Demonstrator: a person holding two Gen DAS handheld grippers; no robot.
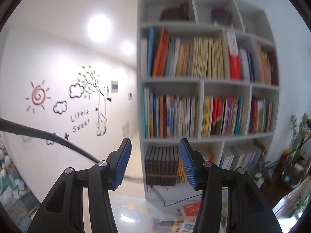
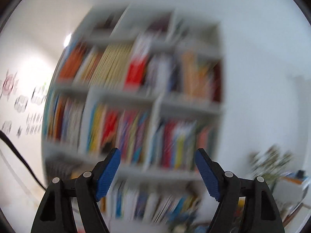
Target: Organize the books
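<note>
A tall white bookshelf point(image 1: 202, 81) fills the right half of the left wrist view, its compartments packed with upright books point(image 1: 209, 58). My left gripper point(image 1: 154, 145) points at it from a distance, open, with nothing between its blue pads. A few loose books point(image 1: 191, 208) lie flat on the surface below the shelf. In the right wrist view the same bookshelf point(image 2: 155, 101) is heavily blurred. My right gripper point(image 2: 157, 155) faces it with its jaws wide open and empty.
A white wall with a sun, clouds and "Life is Sweet" decals point(image 1: 80, 123) stands left of the shelf. A black strap point(image 1: 48, 137) crosses the lower left. Potted plants point(image 1: 299, 136) and clutter sit to the right of the shelf.
</note>
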